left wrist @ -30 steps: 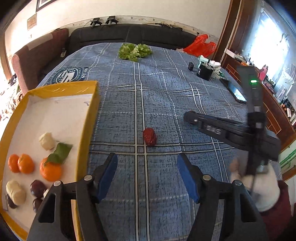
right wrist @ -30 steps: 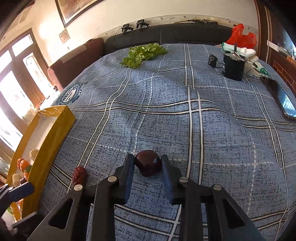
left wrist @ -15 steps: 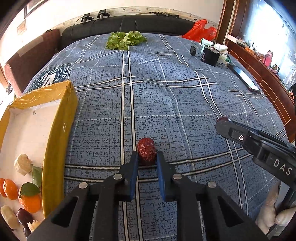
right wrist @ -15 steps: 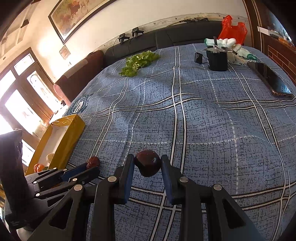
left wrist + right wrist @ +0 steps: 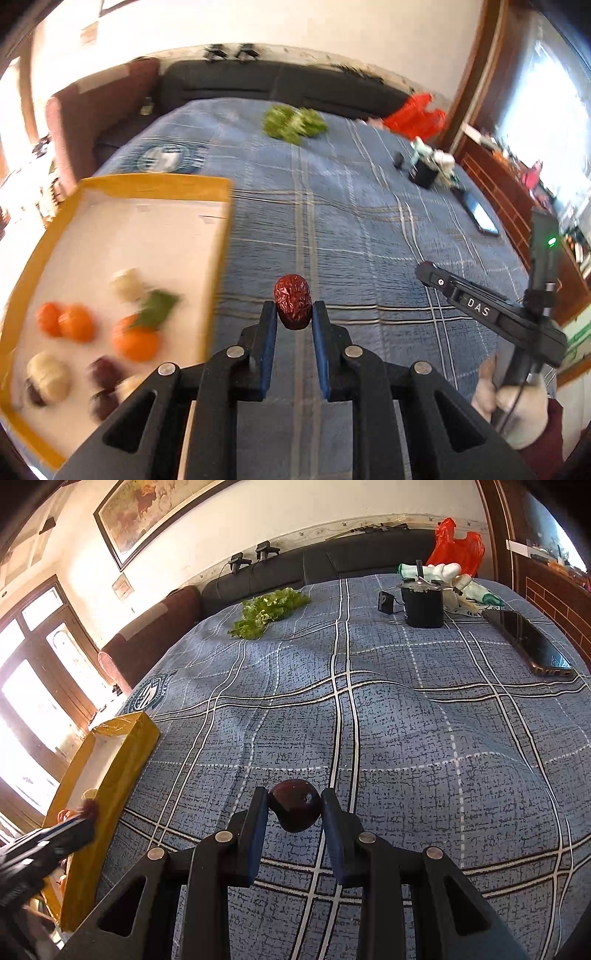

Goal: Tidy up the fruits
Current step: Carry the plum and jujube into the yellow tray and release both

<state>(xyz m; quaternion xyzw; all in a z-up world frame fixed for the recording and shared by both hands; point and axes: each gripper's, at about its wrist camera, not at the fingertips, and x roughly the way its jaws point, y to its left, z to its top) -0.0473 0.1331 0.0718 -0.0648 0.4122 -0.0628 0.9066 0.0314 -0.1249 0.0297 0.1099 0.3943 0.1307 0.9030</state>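
Note:
My left gripper (image 5: 294, 318) is shut on a wrinkled red date (image 5: 293, 305), held above the blue plaid cloth just right of the yellow box (image 5: 218, 258). Inside the box lie oranges (image 5: 136, 339), pale round fruits (image 5: 48, 374) and dark fruits (image 5: 103, 369), all blurred. My right gripper (image 5: 294, 810) is shut on a dark, glossy round plum (image 5: 294, 809) over the cloth. The right wrist view shows the yellow box (image 5: 122, 760) at the left, with the left gripper's tip and its date (image 5: 88, 809) at the box's near wall.
A bunch of green lettuce (image 5: 267, 609) lies at the far side of the cloth. A black cup (image 5: 423, 603), white gloves (image 5: 458, 583), a red bag (image 5: 456, 546) and a phone (image 5: 532, 646) sit far right. A gloved hand (image 5: 521, 413) holds the right gripper's handle.
My left gripper closed on the red date, lifted it off the cloth and swung left toward the yellow box. My right gripper keeps its hold on the plum and has barely moved.

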